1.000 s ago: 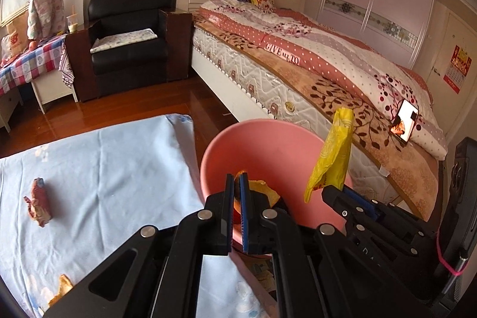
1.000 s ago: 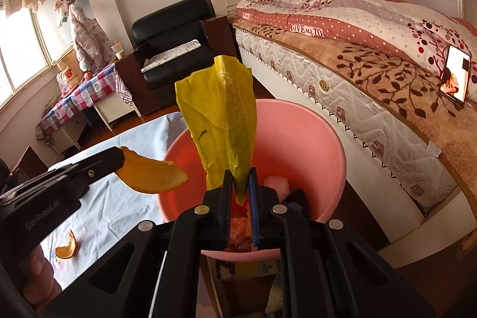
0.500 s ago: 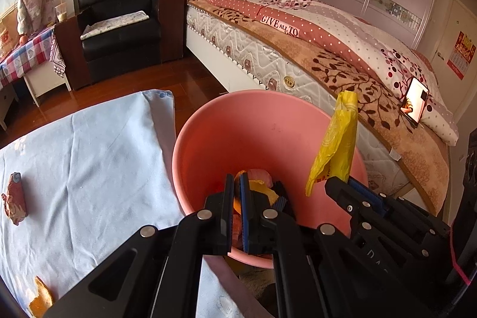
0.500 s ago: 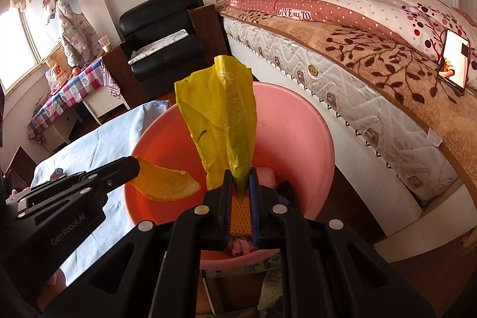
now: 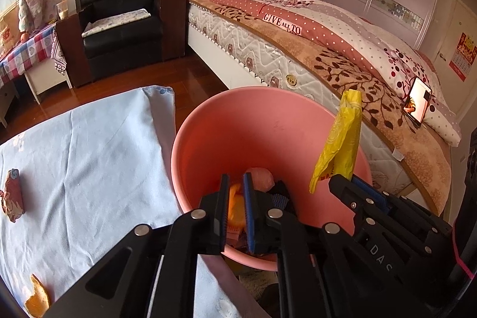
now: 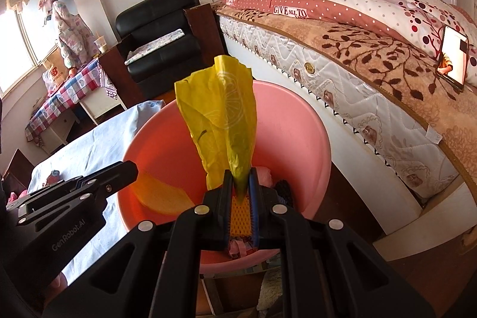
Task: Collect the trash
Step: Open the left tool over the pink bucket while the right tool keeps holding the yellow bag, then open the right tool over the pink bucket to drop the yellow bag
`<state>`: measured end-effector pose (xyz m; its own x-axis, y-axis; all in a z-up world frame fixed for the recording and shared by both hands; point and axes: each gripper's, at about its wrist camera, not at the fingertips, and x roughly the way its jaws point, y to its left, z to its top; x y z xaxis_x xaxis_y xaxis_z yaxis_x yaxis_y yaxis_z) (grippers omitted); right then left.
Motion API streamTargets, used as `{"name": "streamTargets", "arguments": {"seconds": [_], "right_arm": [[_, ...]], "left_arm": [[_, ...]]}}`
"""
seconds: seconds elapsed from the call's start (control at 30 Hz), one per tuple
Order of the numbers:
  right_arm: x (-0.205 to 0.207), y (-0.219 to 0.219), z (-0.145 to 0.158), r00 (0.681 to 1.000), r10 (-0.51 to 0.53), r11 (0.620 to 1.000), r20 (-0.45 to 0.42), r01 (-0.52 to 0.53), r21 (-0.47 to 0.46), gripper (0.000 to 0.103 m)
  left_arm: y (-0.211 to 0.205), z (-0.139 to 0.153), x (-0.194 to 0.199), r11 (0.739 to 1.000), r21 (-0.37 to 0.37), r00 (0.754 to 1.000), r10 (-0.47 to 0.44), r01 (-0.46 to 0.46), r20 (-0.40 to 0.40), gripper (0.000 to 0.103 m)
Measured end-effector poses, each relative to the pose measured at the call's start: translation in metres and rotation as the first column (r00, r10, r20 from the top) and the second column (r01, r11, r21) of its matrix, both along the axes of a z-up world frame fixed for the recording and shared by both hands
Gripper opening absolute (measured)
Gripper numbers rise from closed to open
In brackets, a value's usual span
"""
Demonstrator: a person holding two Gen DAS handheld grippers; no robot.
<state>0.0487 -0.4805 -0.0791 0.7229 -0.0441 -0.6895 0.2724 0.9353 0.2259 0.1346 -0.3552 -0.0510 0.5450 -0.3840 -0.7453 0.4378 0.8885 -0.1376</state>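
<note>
Now, starting at our far left, the counter under its pale blue cloth carries a crumpled reddish wrapper near its left edge and a scrap of orange peel at the near corner, both well apart from the bin. Just beside the counter's right edge stands the pink bin, its mouth open toward us, with pinkish and dark scraps lying at the bottom.

Our left tool hangs over the near rim of the bin, and its jaws have just been opening: a gap shows between the pads and they press on nothing. In the right wrist view an orange peel piece sits blurred just off the left tool's tip, inside the bin's mouth; we cannot tell whether it still touches the tool.

Further right, our right tool is clenched on the lower end of a yellow plastic bag, which stands up from the pads above the bin's opening. From the left wrist view the same bag rises over the bin's right rim.

Beyond the bin runs the bed with a patterned quilt, and a lit phone leans on it at the right.
</note>
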Motion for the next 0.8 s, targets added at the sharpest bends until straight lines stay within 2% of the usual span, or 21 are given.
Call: {"name": "streamTargets", "arguments": {"seconds": [0.03, 0.07, 0.13, 0.2, 0.47, 0.63, 0.7, 0.8], "right_arm": [[0.000, 0.000, 0.000, 1.000, -0.001, 1.000, 0.000, 0.001, 0.000, 0.011], [0.000, 0.000, 0.000, 1.000, -0.002, 1.000, 0.000, 0.002, 0.000, 0.011], [0.000, -0.001, 0.000, 1.000, -0.003, 1.000, 0.000, 0.003, 0.000, 0.011], [0.000, 0.000, 0.000, 1.000, -0.002, 1.000, 0.000, 0.002, -0.001, 0.011], [0.002, -0.003, -0.002, 1.000, -0.012, 1.000, -0.012, 0.012, 0.009, 0.012], [0.001, -0.005, -0.002, 1.000, -0.024, 0.999, -0.019, 0.024, 0.035, 0.018], [0.000, -0.005, -0.001, 0.999, -0.030, 0.999, -0.015, 0.031, 0.037, 0.023], [-0.003, -0.005, 0.001, 0.999, -0.033, 0.998, -0.006, 0.034, 0.048, 0.024]], "left_arm": [[0.001, 0.001, 0.000, 1.000, -0.001, 1.000, 0.003, -0.003, 0.003, 0.020], [0.002, 0.002, -0.001, 1.000, -0.004, 1.000, 0.008, -0.008, 0.006, 0.029], [0.002, 0.003, -0.001, 1.000, -0.007, 1.000, 0.014, -0.014, 0.010, 0.034], [0.003, 0.003, -0.001, 1.000, -0.008, 1.000, 0.012, -0.012, 0.007, 0.043], [0.015, 0.009, 0.000, 0.999, -0.036, 1.000, 0.028, -0.028, 0.006, 0.047], [0.020, 0.013, 0.000, 0.998, -0.046, 0.999, 0.043, -0.042, 0.008, 0.047], [0.023, 0.015, -0.001, 0.998, -0.049, 0.999, 0.046, -0.045, 0.011, 0.047], [0.027, 0.017, -0.004, 0.997, -0.054, 0.999, 0.049, -0.048, 0.014, 0.047]]}}
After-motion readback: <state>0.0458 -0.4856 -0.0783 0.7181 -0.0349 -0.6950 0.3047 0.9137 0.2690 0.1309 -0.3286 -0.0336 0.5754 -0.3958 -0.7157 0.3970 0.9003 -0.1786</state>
